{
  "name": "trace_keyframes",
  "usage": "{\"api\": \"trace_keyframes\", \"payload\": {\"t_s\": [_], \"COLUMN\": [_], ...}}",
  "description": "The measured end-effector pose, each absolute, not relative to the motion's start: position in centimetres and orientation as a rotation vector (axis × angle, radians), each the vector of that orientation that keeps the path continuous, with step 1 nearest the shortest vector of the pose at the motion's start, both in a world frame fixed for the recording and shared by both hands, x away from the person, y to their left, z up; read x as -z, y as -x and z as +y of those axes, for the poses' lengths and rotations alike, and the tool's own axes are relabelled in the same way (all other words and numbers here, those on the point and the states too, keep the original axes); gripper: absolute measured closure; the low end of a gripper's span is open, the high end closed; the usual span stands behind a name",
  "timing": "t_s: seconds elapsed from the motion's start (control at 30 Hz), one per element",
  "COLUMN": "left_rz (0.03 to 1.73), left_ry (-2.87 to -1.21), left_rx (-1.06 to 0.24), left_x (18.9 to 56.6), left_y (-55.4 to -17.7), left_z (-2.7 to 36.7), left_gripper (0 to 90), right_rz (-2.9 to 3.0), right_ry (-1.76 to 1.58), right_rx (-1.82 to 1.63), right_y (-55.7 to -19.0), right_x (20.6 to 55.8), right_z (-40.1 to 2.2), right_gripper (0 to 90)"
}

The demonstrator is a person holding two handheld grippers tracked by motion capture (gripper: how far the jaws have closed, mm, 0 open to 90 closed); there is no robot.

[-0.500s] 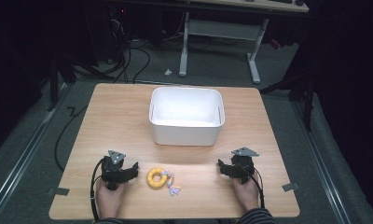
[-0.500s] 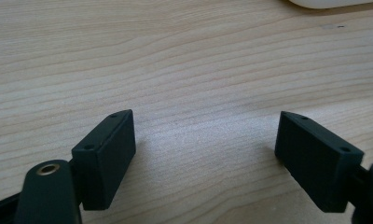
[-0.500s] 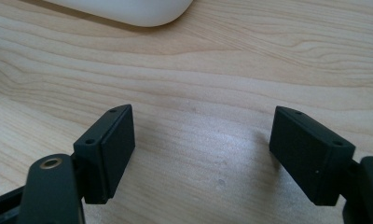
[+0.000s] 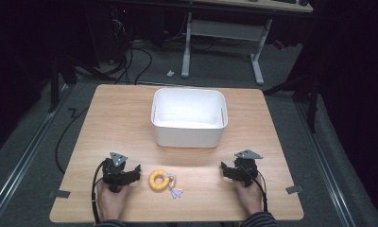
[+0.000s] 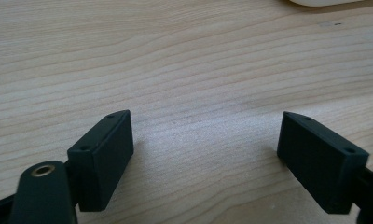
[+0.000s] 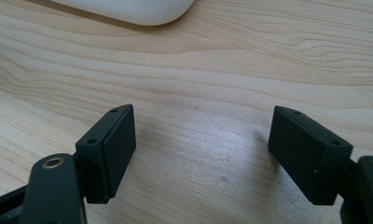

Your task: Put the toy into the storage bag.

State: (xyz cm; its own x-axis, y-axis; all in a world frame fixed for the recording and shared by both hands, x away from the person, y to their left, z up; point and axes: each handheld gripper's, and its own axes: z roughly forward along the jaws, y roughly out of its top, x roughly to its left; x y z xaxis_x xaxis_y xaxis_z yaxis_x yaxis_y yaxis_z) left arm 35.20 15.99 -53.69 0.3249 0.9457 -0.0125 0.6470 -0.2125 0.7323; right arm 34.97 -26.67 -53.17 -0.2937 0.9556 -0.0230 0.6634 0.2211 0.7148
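Wooden table (image 4: 121, 118) with white bin (image 4: 188, 118) at twelve o'clock, yellow ring toy (image 4: 159, 180) near six between left gripper (image 5: 205, 154) and right gripper (image 6: 201, 149), both gaping, empty; likely pre-grasp, needing a reach toward the toy.

My forearms are cut off by the bottom edge of the high view; only the striped sleeve cuffs show. My left hand (image 4: 110, 198) and right hand (image 4: 250, 195) are partly covered by the grippers they hold.

The small pale thing (image 4: 176, 191) touching the yellow ring (image 4: 158, 180) is too small to identify.

In the left gripper view, the white bin (image 5: 324, 2) is cropped by the top edge to a sliver. In the right gripper view only its rounded lower corner (image 6: 133, 10) shows.

The bin's near inside wall is hidden behind its own rim (image 4: 187, 124). The room beyond the table (image 4: 130, 118) is too dark to read.
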Motion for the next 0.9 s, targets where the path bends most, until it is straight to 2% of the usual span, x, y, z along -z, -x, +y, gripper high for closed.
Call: {"api": "trace_keyframes", "payload": {"t_s": [0.6,0.9], "left_rz": [1.367,1.374], "left_ry": [-1.972,-1.975], "left_rx": [-0.577,-0.537], "left_x": [53.59,53.2], "left_y": [-35.34,-35.41], "left_z": [16.06,16.14], "left_gripper": [19.9,28.2], "right_rz": [2.052,2.053], "right_ry": [-1.472,-1.47], "right_rx": [-0.853,-0.854], "right_y": [-34.95,-34.96], "right_x": [53.16,53.15], "right_z": [-26.6,-26.59], "right_gripper": [26.3,26.5]}}
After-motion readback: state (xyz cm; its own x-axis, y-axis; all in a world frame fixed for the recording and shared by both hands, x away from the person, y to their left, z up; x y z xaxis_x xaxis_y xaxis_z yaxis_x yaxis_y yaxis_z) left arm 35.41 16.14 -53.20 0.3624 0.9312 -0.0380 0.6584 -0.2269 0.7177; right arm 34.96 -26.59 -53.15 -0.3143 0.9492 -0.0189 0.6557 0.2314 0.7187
